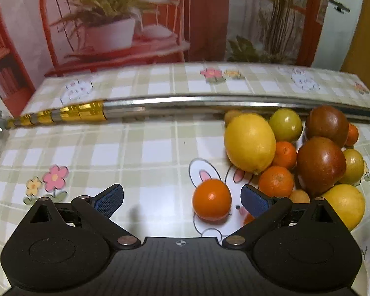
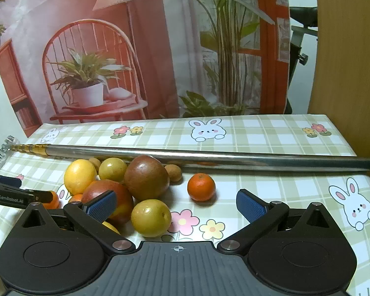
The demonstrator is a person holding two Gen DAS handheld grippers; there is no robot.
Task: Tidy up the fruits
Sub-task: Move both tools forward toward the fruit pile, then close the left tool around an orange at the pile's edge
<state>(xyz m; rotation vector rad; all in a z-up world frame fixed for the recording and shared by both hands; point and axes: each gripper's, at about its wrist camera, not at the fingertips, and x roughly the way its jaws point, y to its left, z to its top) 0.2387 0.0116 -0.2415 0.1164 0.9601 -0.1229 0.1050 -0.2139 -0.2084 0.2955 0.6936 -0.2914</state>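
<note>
Left wrist view: left gripper (image 1: 182, 201) jaws wide, empty, bracketing a small round orange tangerine (image 1: 211, 199) beside the heaped fruit pile (image 1: 308, 157). Right gripper (image 2: 176, 206) likewise wide. Judged step: approach; closing follows.

A table under a checked cloth (image 2: 259, 192) printed with rabbits and flowers carries a long metal rod (image 2: 209, 156) with a gold telescopic end lying across it. In front of the rod sits a heap of fruit (image 2: 125, 190), with one mandarin (image 2: 201, 187) apart to its right.
</note>
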